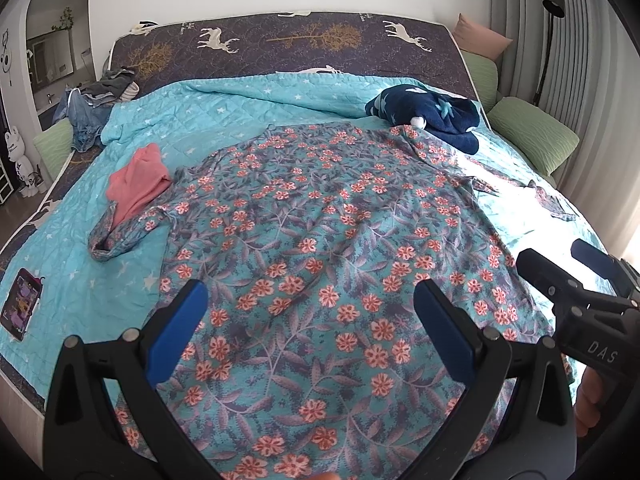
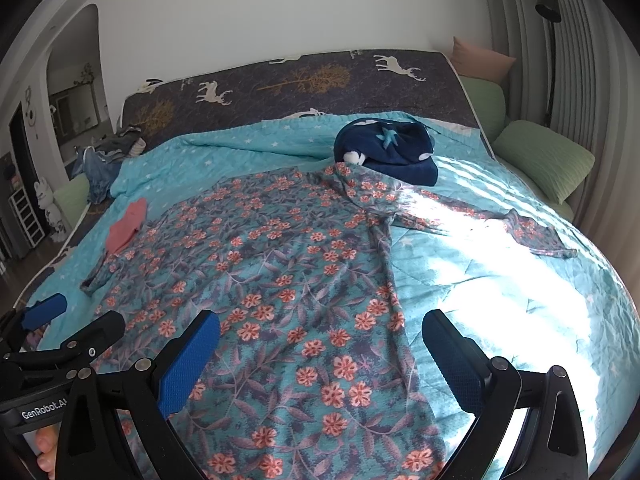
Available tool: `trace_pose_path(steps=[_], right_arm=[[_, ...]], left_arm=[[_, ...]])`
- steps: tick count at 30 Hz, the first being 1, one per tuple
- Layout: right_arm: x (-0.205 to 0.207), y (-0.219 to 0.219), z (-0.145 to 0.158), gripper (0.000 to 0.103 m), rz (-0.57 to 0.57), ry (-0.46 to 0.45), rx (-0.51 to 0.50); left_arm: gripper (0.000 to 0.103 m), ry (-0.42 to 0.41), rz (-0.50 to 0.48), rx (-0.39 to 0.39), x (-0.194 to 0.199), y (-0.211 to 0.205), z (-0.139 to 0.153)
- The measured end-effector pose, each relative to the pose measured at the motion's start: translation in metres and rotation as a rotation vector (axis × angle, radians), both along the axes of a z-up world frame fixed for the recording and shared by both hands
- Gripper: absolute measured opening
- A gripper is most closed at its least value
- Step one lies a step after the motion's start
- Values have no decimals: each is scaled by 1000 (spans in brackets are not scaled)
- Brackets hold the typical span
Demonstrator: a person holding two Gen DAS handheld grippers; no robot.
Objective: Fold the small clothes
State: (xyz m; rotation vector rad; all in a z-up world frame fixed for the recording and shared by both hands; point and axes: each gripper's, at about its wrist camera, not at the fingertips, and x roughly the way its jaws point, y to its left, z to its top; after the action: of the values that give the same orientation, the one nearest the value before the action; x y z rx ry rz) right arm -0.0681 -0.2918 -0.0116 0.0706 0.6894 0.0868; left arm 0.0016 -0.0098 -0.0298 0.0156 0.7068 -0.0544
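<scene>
A teal dress with pink flowers [image 1: 320, 208] [image 2: 280, 260] lies spread flat on the bed, hem towards me. One sleeve [image 1: 120, 236] lies out to the left, the other [image 2: 520, 228] to the right in sunlight. My left gripper [image 1: 316, 320] hovers open above the near left part of the dress, nothing between its blue pads. My right gripper [image 2: 320, 356] is open over the dress's near right edge, also empty. Each gripper shows in the other's view: the right gripper [image 1: 564, 264] at the right, the left gripper [image 2: 70, 322] at the left.
A folded pink garment [image 1: 138, 184] [image 2: 126, 226] lies by the left sleeve. A navy starred bundle [image 1: 428, 116] [image 2: 388, 148] sits at the dress's far end. A phone [image 1: 20, 304] lies near the quilt's [image 1: 200, 120] left edge. Jeans pile [image 1: 92, 108] far left, green pillows [image 1: 536, 136] right.
</scene>
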Motion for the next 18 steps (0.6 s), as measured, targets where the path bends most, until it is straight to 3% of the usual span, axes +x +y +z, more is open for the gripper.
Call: trace_pose_path(steps=[18], right_arm=[[2, 4, 2, 103, 13, 0, 2]], left_arm=[[102, 5, -2, -5, 0, 3, 1]])
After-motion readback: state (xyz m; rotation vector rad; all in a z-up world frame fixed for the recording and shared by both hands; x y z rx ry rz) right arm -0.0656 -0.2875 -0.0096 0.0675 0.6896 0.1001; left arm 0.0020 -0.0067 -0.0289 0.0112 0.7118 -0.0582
